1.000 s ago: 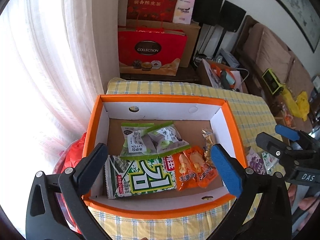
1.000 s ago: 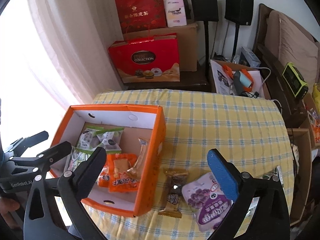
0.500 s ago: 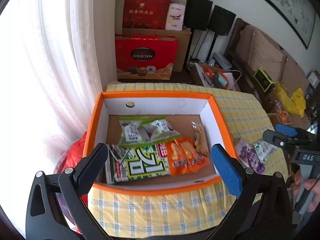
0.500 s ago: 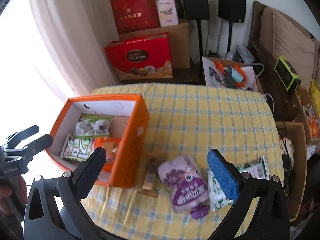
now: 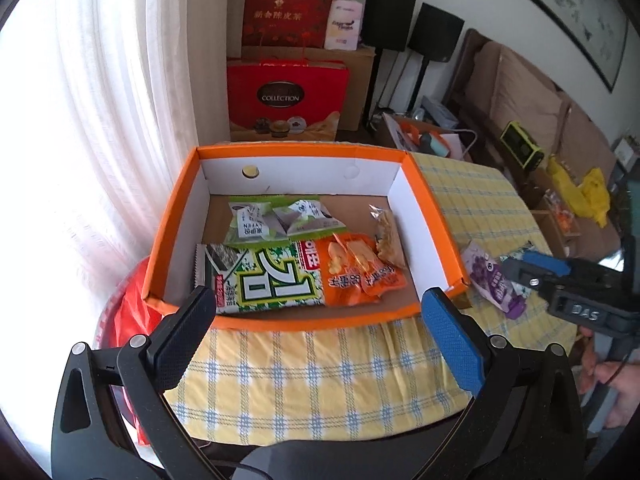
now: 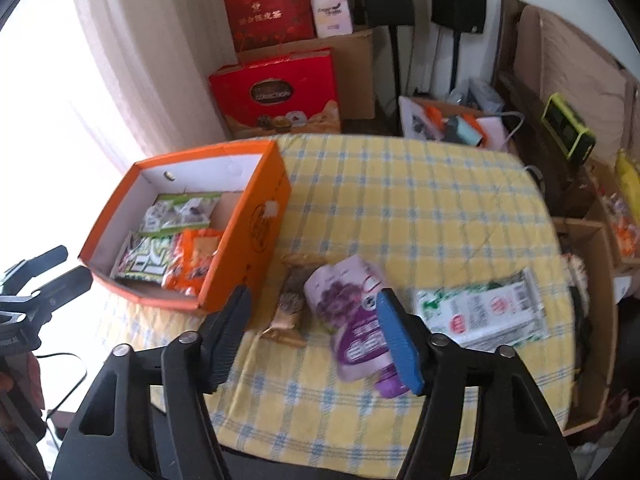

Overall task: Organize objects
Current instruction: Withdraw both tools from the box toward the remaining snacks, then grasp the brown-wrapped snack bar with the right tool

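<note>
An orange box (image 5: 312, 151) (image 6: 256, 220) stands on the left of the yellow checked table (image 6: 420, 200). It holds a green seaweed pack (image 5: 264, 280), two green sachets (image 5: 276, 216), orange snack packs (image 5: 356, 272) and a clear-wrapped snack (image 5: 388, 236). A purple pouch (image 6: 352, 320) (image 5: 492, 276), a brown snack bar (image 6: 292, 300) and a green-white pack (image 6: 480, 308) lie on the cloth right of the box. My left gripper (image 5: 320, 332) is open and empty before the box's near wall. My right gripper (image 6: 316, 340) is open and empty, low over the bar and pouch.
Red gift bags (image 6: 276, 92) and cardboard boxes stand on the floor behind the table. A white curtain (image 5: 100, 120) hangs at the left. A red bag (image 5: 132, 312) sits below the table's left edge. An open carton (image 6: 592, 320) stands by the right edge.
Both grippers have pulled back from the table and box. The right gripper has swung right, so the pouch and bar now lie between its fingers, and its jaws are narrower.
</note>
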